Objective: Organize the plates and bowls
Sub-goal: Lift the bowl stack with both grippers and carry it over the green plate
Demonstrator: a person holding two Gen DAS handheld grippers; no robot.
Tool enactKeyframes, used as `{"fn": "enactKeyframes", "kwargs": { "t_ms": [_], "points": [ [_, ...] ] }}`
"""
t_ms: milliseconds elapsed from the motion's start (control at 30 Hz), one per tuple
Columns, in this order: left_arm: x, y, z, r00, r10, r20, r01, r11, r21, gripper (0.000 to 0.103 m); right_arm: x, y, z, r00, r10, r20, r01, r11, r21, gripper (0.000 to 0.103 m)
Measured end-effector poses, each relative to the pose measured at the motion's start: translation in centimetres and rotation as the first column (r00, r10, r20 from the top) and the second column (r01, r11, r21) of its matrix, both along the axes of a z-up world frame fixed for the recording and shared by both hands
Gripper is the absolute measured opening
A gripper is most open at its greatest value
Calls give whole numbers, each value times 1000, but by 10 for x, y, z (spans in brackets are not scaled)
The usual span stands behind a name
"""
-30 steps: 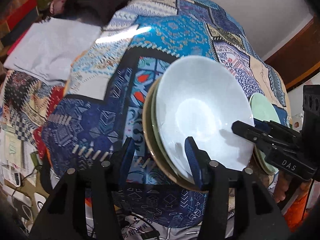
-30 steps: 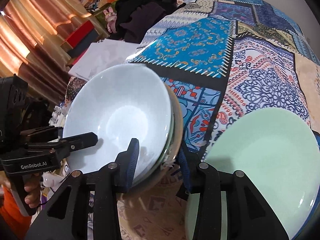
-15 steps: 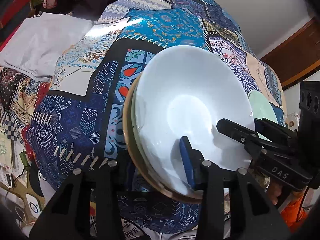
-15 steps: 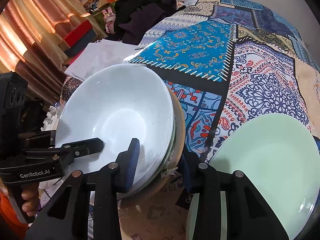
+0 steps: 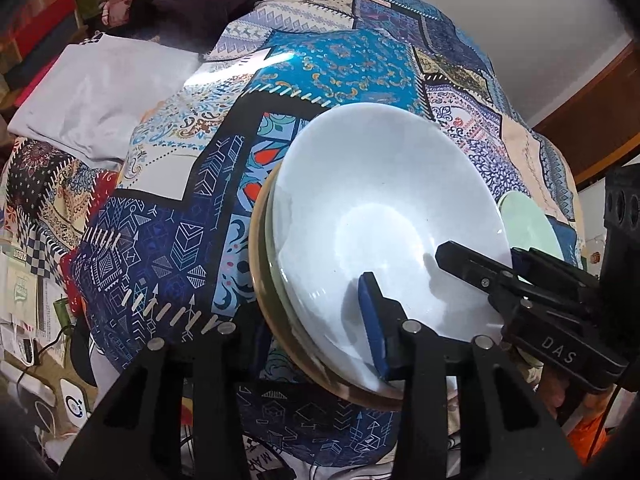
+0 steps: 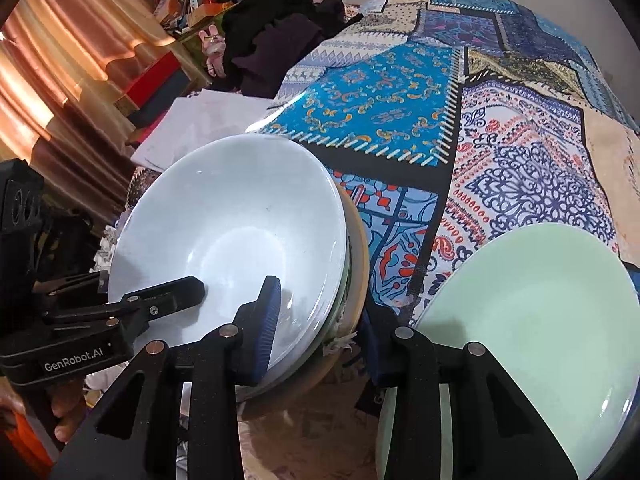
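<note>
A white bowl [image 5: 380, 208] tops a stack with a greenish dish and a tan plate [image 5: 260, 280] under it. My left gripper [image 5: 316, 300] is shut on the stack's near rim. Its blue pad lies inside the bowl and its other finger is hidden below the stack. My right gripper [image 6: 320, 304] is shut on the opposite rim, one pad inside the white bowl [image 6: 232, 220], the other outside the tan plate [image 6: 360, 248]. Each gripper shows in the other's view, the right gripper [image 5: 460, 256] and the left gripper [image 6: 192, 284]. A pale green plate [image 6: 540, 320] lies right of the stack.
A patchwork tablecloth [image 6: 400, 92] covers the table. A white folded cloth [image 5: 100, 92] and dark clothes [image 6: 276, 36] lie at the far left, with boxes and a curtain [image 6: 60, 60] beyond. A person's hand [image 6: 64, 420] holds the left gripper.
My left gripper's jaws narrowed onto the stack's rim, and its outer finger slipped out of sight under the plates. The right gripper kept its hold and place.
</note>
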State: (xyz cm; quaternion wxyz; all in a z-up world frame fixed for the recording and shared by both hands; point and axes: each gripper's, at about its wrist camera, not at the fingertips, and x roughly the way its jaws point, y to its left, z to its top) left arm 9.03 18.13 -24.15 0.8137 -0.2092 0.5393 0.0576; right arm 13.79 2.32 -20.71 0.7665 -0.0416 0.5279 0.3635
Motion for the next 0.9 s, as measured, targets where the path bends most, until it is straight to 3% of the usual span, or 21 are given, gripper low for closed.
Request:
{"fn": "enactKeyframes", "kwargs": {
  "t_ms": [433,900],
  "points": [
    [2,-13,40,996,-23,83,20,999,30,40,1,-25,41,996,-52,76,48,997,60,33],
    [21,-56,74,983,-114,144,109,993,45,40,5,-78,68,980,-155,123,146,986,76,33]
  ]
}}
